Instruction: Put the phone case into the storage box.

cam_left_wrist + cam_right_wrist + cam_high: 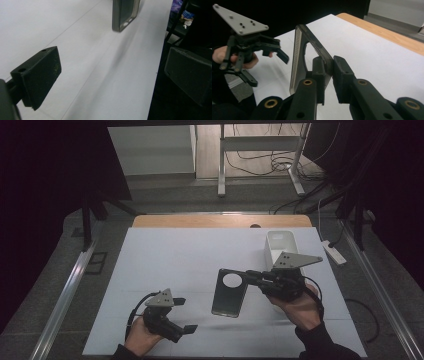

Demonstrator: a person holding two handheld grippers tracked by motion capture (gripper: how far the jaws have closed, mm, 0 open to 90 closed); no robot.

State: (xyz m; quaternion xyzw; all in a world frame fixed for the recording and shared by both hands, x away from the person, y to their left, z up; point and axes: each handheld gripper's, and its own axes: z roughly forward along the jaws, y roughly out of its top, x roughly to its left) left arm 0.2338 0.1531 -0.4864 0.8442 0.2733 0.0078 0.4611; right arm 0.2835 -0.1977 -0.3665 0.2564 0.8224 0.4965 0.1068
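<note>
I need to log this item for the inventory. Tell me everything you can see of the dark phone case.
The phone case is a thin, translucent smoky-grey shell, seemingly flexible plastic, with a round cutout near its upper end and raised edges. It is held off the white table cover, tilted, clamped at one edge by the right gripper. Nothing else touches it.

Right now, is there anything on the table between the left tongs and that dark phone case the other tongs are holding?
No. In the high view, just bare white table cover separates the open left tongs from the phone case clamped by the right tongs.
</note>
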